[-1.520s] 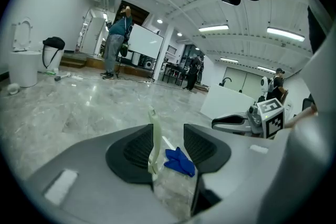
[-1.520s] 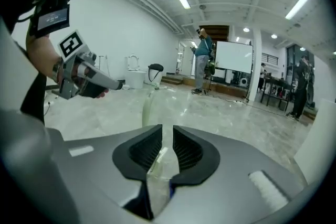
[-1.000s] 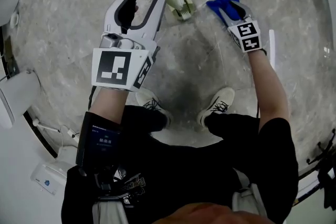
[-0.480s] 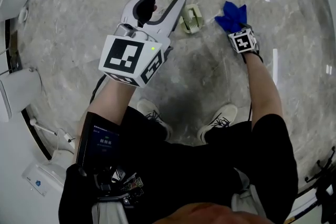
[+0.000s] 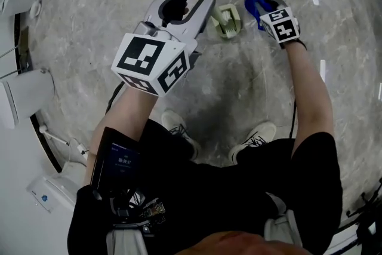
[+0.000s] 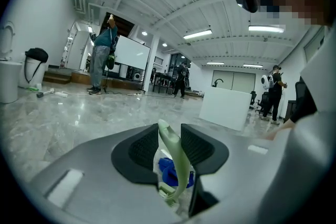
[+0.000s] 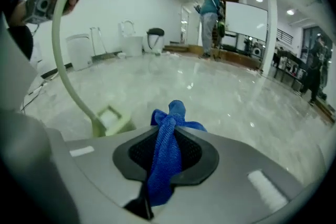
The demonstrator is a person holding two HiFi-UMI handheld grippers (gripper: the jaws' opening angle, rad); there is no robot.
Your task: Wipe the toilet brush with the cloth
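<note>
On cloth (image 7: 176, 110), right tongs (image 7: 166, 138) just closed; left tongs (image 6: 170, 139), on brush (image 5: 227, 20).

Grey marble floor (image 5: 239, 86); toilet brush (image 5: 227, 20), white shoes (image 5: 255, 139) standing on it.

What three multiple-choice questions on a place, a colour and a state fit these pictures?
1. Where does the lower end of the toilet brush rest?
A. on a table
B. on the floor
C. in a bucket
2. Which colour is the cloth?
A. red
B. white
C. blue
3. What is the right gripper doing?
A. gripping the cloth
B. standing open, empty
C. gripping a bottle
Answers: 1 B, it sits on the grey stone floor; 2 C, the fabric shows blue in every view; 3 A, its jaws, which have just been closing, pinch the cloth.
</note>
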